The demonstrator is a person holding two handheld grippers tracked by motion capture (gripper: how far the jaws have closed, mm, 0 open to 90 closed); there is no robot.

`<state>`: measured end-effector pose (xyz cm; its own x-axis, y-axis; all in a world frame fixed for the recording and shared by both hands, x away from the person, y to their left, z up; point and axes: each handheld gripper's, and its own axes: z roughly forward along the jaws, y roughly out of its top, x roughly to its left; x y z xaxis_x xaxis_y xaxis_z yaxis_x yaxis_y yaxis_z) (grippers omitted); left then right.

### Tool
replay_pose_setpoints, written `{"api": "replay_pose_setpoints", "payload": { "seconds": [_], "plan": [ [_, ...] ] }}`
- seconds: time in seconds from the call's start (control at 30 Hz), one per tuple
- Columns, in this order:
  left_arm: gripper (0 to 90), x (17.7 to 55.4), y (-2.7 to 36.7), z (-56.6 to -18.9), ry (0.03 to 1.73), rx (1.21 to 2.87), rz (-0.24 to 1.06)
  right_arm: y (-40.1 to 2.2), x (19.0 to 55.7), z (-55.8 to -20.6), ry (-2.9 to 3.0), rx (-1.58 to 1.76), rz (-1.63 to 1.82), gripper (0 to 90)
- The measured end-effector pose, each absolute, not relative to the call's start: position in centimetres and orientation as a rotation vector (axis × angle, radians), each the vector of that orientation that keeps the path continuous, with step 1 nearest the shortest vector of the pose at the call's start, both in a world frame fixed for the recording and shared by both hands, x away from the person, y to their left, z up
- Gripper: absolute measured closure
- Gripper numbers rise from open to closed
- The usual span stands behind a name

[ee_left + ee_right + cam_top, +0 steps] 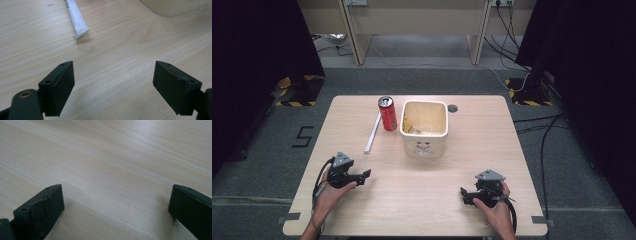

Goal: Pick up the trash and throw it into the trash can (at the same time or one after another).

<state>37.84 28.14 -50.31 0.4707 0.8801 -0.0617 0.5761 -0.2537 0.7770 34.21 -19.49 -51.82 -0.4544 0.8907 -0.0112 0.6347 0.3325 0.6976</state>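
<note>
Claws at rest on a pale wood-grain counter (472, 165), both gaping wide and holding nothing.

One red metal can (387, 113) stands upright just beside one cream, square-mouthed tub (424, 142) at the far middle; one long white wrapped stick (372, 132) lies flat left of the can, nearest the left claw (363, 174). The left claw points right, the right claw (463, 194) points left, each cupped in a hand near the front edge, well apart.

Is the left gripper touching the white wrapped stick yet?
Apart. The left gripper view shows bare table between the open left gripper and the white stick.
</note>
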Motion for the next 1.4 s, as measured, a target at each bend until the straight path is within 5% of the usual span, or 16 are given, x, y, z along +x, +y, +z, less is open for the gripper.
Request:
{"api": "replay_pose_setpoints", "payload": {
  "seconds": [1.4],
  "plan": [
    [17.5,46.4,25.6,-44.6,1.178,1.848,0.494,-19.5,34.2,-51.8,2.214,1.347,0.891,0.3]
  ]
}}
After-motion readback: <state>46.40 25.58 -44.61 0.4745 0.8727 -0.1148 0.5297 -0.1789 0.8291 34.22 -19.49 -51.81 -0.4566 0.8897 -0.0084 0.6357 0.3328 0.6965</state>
